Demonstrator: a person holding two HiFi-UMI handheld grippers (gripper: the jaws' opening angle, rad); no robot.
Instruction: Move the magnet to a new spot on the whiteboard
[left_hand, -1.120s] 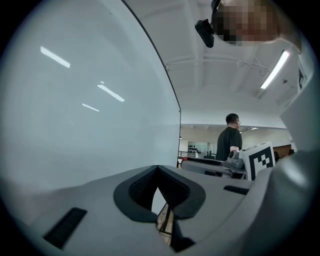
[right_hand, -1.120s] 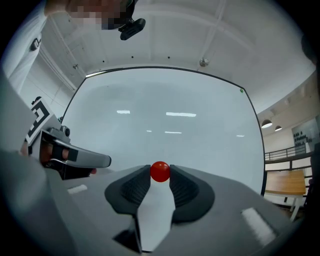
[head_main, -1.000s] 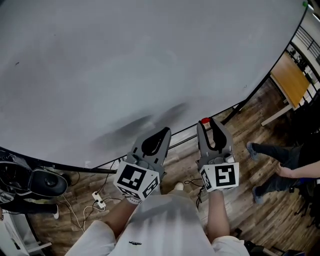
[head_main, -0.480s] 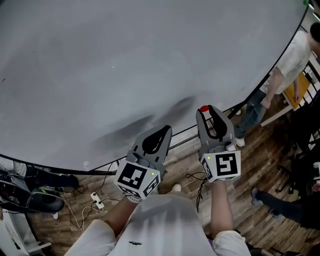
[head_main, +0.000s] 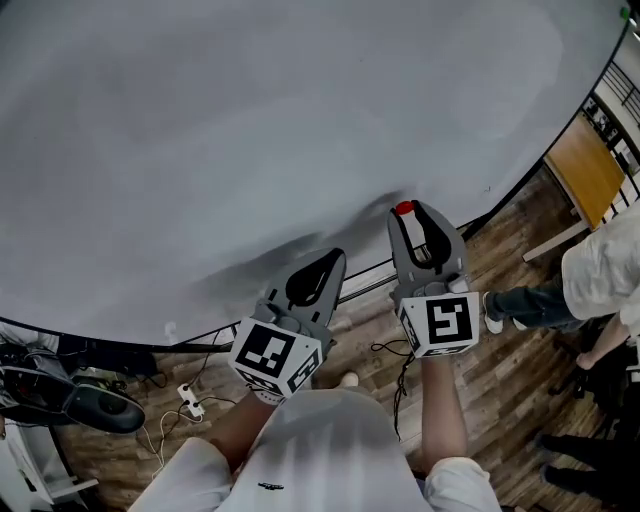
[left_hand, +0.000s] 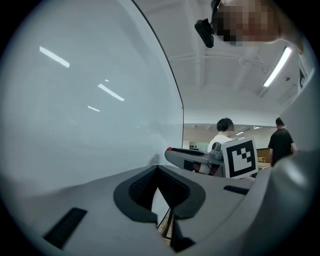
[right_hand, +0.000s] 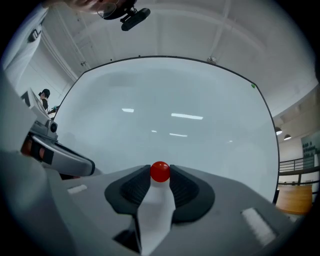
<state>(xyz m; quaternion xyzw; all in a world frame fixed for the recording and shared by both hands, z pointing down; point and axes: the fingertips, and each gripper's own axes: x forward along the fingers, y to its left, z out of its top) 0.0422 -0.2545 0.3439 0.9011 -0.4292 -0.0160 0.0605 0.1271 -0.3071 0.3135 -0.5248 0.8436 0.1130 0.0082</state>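
Jaws of the right gripper are pinched on the one red magnet, a small ball held right at their tips, with the pads well apart behind it. The left gripper has its jaws drawn together at the tips and nothing between them.

By count there are two grippers, two marker cubes, one magnet and one whiteboard.

From the head view, both grippers reach level towards the lower edge of the whiteboard, the left one low and the right one a little farther up and to the right. The magnet sits at the front of the right jaws, over the bottom margin of the board. It looks very near the surface, but I cannot tell whether it touches.

The head view alone shows the wooden floor, loose cables on it at lower left, and one person standing at the right edge.

The right gripper view looks squarely at the board, which fills the frame behind the magnet, and catches the left gripper at its left edge.

The left gripper view sees the board edge-on as a curved sheet, the right gripper side-on with its cube, and two people far off in the room.
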